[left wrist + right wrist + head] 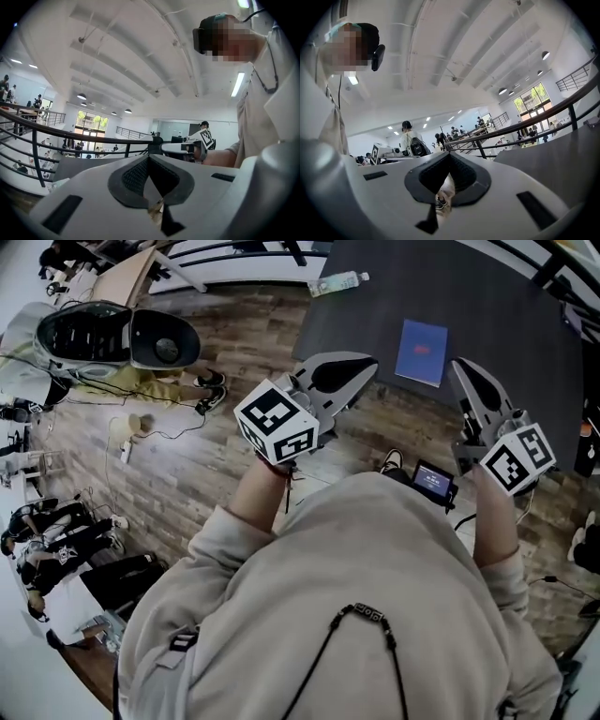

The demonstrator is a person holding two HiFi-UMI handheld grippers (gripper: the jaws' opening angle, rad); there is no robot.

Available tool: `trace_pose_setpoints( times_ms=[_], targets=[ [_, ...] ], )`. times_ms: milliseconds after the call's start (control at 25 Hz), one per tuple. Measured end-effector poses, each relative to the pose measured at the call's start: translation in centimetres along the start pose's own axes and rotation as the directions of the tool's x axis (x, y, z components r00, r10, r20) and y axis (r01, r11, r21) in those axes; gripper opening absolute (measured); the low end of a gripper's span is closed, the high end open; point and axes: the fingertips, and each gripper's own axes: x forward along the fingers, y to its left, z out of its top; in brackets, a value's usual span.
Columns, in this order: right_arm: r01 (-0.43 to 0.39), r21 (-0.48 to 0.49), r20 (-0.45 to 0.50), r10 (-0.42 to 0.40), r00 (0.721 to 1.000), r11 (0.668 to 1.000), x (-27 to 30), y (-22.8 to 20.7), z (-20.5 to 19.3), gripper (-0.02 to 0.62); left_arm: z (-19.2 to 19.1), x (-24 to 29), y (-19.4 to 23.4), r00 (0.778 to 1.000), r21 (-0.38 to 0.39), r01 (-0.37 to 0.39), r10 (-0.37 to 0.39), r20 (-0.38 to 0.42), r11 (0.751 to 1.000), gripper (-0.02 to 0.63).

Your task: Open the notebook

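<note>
A closed blue notebook [422, 351] lies flat on the dark grey table [506, 306] in the head view. My left gripper [368, 363] hovers at the table's near edge, just left of the notebook, its jaws shut on nothing. My right gripper [460, 366] hangs just right of the notebook, also shut and empty. Neither touches the notebook. In the left gripper view the left gripper [149, 158] has its pads together; in the right gripper view the right gripper [449, 154] looks the same. The notebook shows in neither gripper view.
A plastic water bottle [339, 283] lies at the table's far left corner. A black chair [112, 334] and cables sit on the wooden floor to the left. A small screen device [434, 481] hangs at my waist. A railing [70, 136] runs behind the table.
</note>
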Motion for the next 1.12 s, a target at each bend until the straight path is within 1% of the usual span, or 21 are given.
trace_pose_setpoints(
  times_ms=[160, 280, 440, 520, 640, 760, 920, 1120],
  targets=[
    [0.013, 0.018, -0.01, -0.013, 1.0, 1.0, 0.2, -4.0, 0.4, 0.015, 0.5, 3.0, 1.1, 1.0, -0.008, -0.01, 0.01, -0.011, 1.0, 0.006],
    [0.03, 0.052, -0.008, -0.03, 1.0, 0.998, 0.2, -7.0, 0.8, 0.015, 0.7, 4.8, 2.1, 1.0, -0.011, -0.017, 0.017, -0.021, 1.0, 0.008],
    [0.034, 0.066, -0.01, -0.034, 0.999, 0.997, -0.1, -9.6, 1.2, 0.015, 0.2, 6.6, 3.5, 0.998, -0.028, -0.042, 0.041, -0.041, 0.999, 0.008],
    [0.04, 0.07, -0.004, -0.039, 0.999, 0.997, -0.4, -10.6, 1.8, 0.015, 0.4, 7.9, 3.5, 0.998, -0.028, -0.041, 0.04, -0.046, 0.999, 0.008],
    [0.034, 0.067, 0.001, -0.034, 0.999, 0.997, -0.6, -11.5, 2.3, 0.015, 0.8, 10.2, 3.0, 0.999, -0.02, -0.023, 0.022, -0.049, 1.0, 0.008],
    [0.02, 0.048, -0.017, -0.019, 1.0, 0.999, -0.7, -12.2, 2.3, 0.015, 1.1, 12.9, 3.0, 0.998, -0.014, -0.013, 0.012, -0.066, 1.0, 0.006],
    [0.018, 0.048, -0.029, -0.017, 0.999, 0.999, -1.7, -13.3, 3.0, 0.015, 1.2, 16.4, 2.0, 0.996, -0.023, 0.025, -0.027, -0.09, 0.999, 0.006],
    [0.023, 0.032, -0.039, -0.022, 0.999, 0.999, -2.8, -13.4, 1.9, 0.015, 0.1, 17.5, 1.2, 0.992, -0.033, 0.051, -0.055, -0.117, 0.998, 0.008]
  ],
)
